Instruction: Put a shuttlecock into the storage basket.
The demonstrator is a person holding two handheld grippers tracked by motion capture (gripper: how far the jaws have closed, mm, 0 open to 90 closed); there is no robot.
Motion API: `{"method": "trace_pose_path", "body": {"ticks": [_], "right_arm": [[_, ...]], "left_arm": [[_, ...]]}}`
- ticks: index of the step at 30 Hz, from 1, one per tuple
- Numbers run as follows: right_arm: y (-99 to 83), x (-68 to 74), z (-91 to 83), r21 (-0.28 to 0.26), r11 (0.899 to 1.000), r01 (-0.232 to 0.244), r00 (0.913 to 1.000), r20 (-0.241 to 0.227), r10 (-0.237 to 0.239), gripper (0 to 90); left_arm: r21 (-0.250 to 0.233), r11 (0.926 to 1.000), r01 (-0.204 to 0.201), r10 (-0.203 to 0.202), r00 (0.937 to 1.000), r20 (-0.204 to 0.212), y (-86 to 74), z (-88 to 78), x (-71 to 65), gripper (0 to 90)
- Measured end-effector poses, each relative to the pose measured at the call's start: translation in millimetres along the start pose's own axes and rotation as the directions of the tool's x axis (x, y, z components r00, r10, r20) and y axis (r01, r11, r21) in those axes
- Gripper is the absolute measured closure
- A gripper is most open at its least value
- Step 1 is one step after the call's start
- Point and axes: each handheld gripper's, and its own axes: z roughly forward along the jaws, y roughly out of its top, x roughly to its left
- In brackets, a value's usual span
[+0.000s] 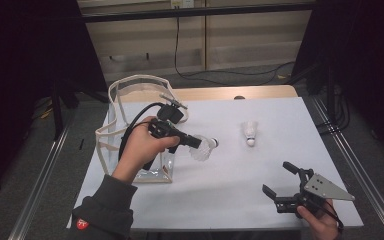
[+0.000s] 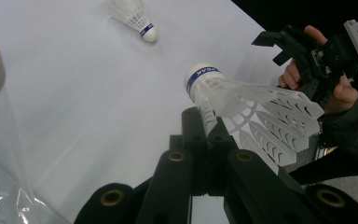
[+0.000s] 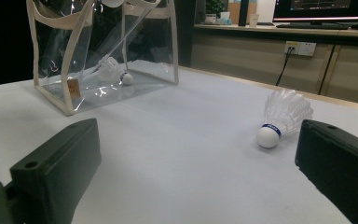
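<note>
Grip: While your left gripper point(image 2: 208, 135) is clamped on only the thin edge of the held shuttlecock point(image 2: 256, 109)'s skirt, the pinch looks shallow; a jolt could let it slip or crush the plastic.
Drop risk: Its cork points away from the clear bag point(image 1: 130, 105), above the counter point(image 1: 240, 175), so a release here would land it outside.
Bag risk: Your cable and wrist hang close to the bag's handles; snagging them could tip it, and one shuttlecock in the bag point(image 3: 114, 72) might roll out.
Left hand: Raised beside the bag, gripper pointing across toward the loose shuttlecock point(image 1: 250, 133).
Right gripper point(image 1: 285, 182): Spread wide, grasping nothing, held low near your counter edge.
</note>
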Motion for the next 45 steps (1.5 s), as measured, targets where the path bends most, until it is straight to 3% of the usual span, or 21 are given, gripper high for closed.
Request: {"method": "trace_pose_path", "body": {"ticks": [16, 25, 31, 45], "right_arm": [[0.3, 0.5, -0.2, 0.000, 1.000, 0.006, 1.0000, -0.001, -0.006, 0.0], [0.3, 0.5, -0.4, -0.002, 1.000, 0.005, 1.0000, -0.002, -0.005, 0.0], [0.6, -0.3, -0.9, -0.002, 1.000, 0.009, 1.0000, 0.001, -0.009, 0.0], [0.6, -0.3, -0.7, -0.003, 1.000, 0.010, 0.9999, -0.001, -0.010, 0.0]], "left_arm": [[-0.013, 0.9999, 0.010, -0.010, 0.9998, -0.019, 7.3, -9.6, 1.2, 90.0], [-0.011, 0.9999, -0.009, 0.009, 0.9996, -0.025, 12.4, -16.6, 1.6, 90.0], [-0.030, 0.9995, 0.007, -0.008, 0.9996, -0.029, 14.5, -22.2, 1.3, 90.0], [-0.018, 0.9998, 0.006, -0.007, 0.9986, -0.053, 21.8, -32.8, 4.3, 90.0]]}}
